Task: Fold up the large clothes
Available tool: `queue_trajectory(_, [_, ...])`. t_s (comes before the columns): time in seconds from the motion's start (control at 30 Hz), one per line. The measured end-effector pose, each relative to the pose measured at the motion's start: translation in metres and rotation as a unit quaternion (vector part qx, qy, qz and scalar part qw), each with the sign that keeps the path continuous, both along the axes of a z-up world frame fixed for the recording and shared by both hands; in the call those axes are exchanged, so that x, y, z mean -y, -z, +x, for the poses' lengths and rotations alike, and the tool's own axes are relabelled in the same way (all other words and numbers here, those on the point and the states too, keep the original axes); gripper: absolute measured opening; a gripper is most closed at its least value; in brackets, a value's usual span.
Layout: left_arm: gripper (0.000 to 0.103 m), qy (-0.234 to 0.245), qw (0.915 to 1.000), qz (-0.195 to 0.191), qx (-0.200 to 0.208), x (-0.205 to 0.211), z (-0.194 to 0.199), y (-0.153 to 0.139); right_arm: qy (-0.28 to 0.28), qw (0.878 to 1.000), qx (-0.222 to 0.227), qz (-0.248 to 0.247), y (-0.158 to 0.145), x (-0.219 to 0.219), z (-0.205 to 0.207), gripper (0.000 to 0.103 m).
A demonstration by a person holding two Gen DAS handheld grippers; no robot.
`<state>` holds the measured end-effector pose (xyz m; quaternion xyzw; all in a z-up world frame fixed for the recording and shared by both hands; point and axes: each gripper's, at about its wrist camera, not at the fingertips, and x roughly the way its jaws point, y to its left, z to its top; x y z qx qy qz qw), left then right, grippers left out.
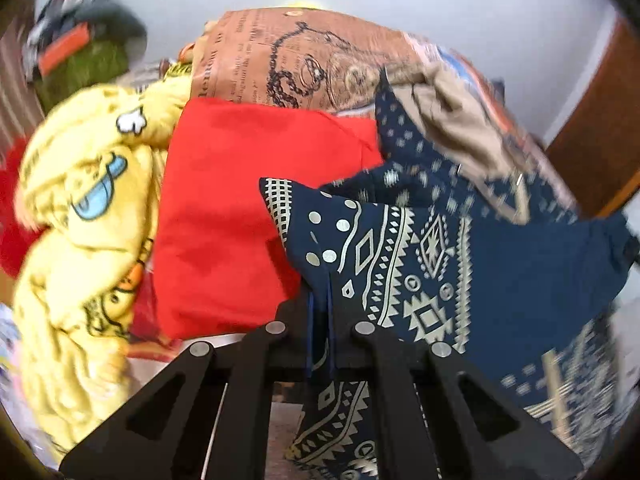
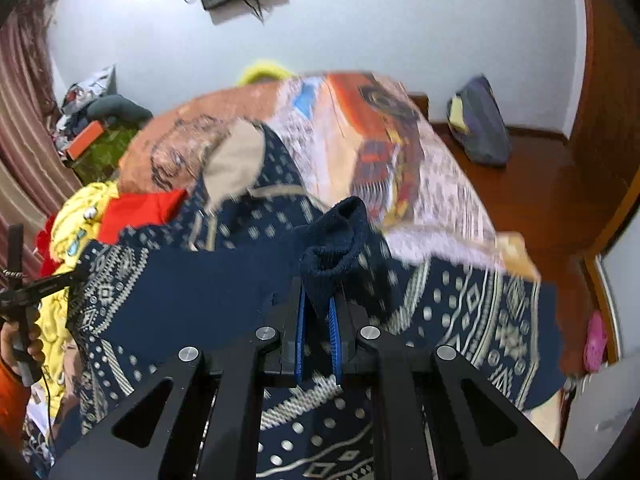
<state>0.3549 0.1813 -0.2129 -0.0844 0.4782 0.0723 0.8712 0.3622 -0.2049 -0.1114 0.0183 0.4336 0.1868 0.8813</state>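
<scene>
My left hand-held gripper was clenched on a patterned corner of the large navy-blue garment with cream geometric print, the cloth pinched between its blue-edged fingers and hanging below them as well. My right hand-held gripper was clamped on a dark ribbed knit edge of that same garment, which bunched up in a small hump just above its fingertips. The garment stretched between the two, spread over the bed covered with an orange-and-white printed bedspread, and a beige inner panel showed on its far side. In the left wrist view, a folded bright red cloth lay just beside the garment's held corner, and a crumpled yellow blanket with cartoon prints lay against the red cloth's other side. The right wrist view showed a grey-blue bag leaning at the wall on the brown wooden floor, well apart from the bed.
</scene>
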Motion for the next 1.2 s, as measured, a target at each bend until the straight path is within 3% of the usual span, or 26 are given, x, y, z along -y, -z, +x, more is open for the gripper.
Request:
queue_trajectory(0.07, [0.005,0.0,0.9995,0.023,-0.019,0.005,0.002,0.014,0.008,1.0,-0.021,-0.002,0.016,0.006,0.0,0.009])
queue_trajectory(0.3, [0.008,0.014,0.9971,0.025,-0.071,0.006,0.001,0.049,0.026,0.996,-0.08,-0.008,0.055,0.027,0.001,0.009])
queue_trajectory(0.4, [0.017,0.02,0.996,0.035,-0.079,0.007,-0.004,0.054,0.025,0.996,-0.09,-0.011,0.06,0.031,-0.002,0.009])
queue_trajectory(0.53, [0.037,0.019,0.9954,0.048,-0.08,0.008,-0.015,0.048,0.018,0.996,-0.091,-0.015,0.056,0.031,-0.006,0.009])
queue_trajectory(0.73, [0.059,0.033,0.9954,0.061,-0.066,0.014,-0.033,0.022,0.012,0.994,-0.094,-0.049,0.046,0.033,-0.012,0.018])
queue_trajectory(0.87, [0.064,0.05,0.9956,0.067,-0.043,0.026,-0.039,-0.004,0.011,0.995,-0.076,-0.071,0.027,0.04,-0.022,0.049])
queue_trajectory(0.93, [0.067,0.06,0.9955,0.069,-0.026,0.036,-0.04,-0.02,0.018,0.996,-0.054,-0.074,0.014,0.045,-0.028,0.053])
queue_trajectory(1.07, [0.073,0.082,0.9939,0.073,0.008,0.06,-0.038,-0.052,0.034,0.997,-0.029,-0.064,-0.012,0.06,-0.033,0.066])
queue_trajectory(1.2, [0.083,0.107,0.9914,0.062,0.042,0.089,-0.032,-0.081,0.059,0.998,-0.004,-0.028,-0.037,0.08,-0.035,0.071])
